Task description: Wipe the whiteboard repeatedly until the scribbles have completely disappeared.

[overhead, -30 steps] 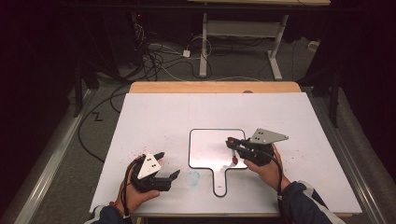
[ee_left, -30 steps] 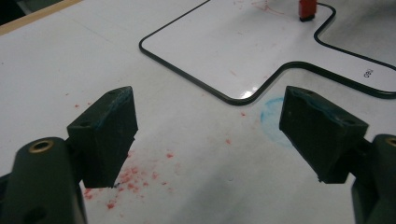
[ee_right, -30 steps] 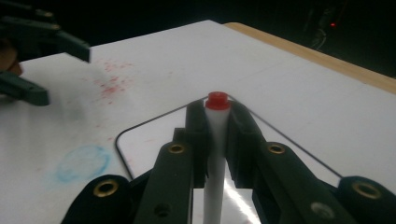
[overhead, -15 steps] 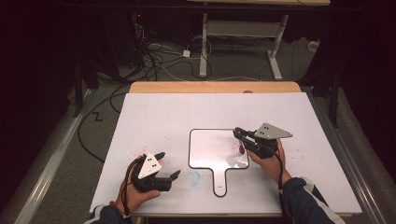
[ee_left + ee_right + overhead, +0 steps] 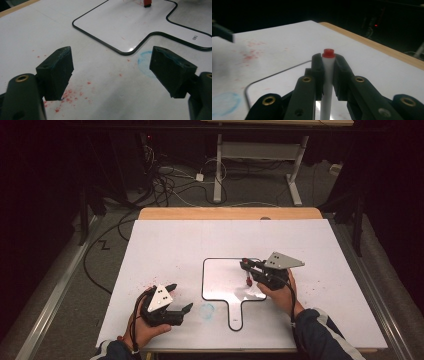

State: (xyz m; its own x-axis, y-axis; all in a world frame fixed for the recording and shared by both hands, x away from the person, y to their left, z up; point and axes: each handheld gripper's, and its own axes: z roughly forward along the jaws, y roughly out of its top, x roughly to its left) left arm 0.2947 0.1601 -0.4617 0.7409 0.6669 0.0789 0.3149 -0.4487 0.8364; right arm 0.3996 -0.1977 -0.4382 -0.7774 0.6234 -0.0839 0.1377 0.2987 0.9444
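A white table (image 5: 165,245) carries a small whiteboard (image 5: 222,280) with a black rim and a short handle pointing toward 6 o'clock in the high view. The right gripper (image 5: 248,268), at about 3 o'clock of the whiteboard, is clamped on a white marker (image 5: 327,82) with a red end; in the right gripper view the marker stands upright between the two black jaws, its red end just above their tips. In the high view the marker's red tip (image 5: 249,281) hangs below the jaws over the right half of the whiteboard; whether it touches the surface cannot be told. The left gripper (image 5: 178,298) rests in the person's left hand near the table's front edge, at about 8 o'clock of the whiteboard, its jaws spread wide with nothing between them. Between it and the whiteboard's handle lies a faint blue smudge (image 5: 145,62). Red specks (image 5: 72,93) dot the table beneath the left gripper.
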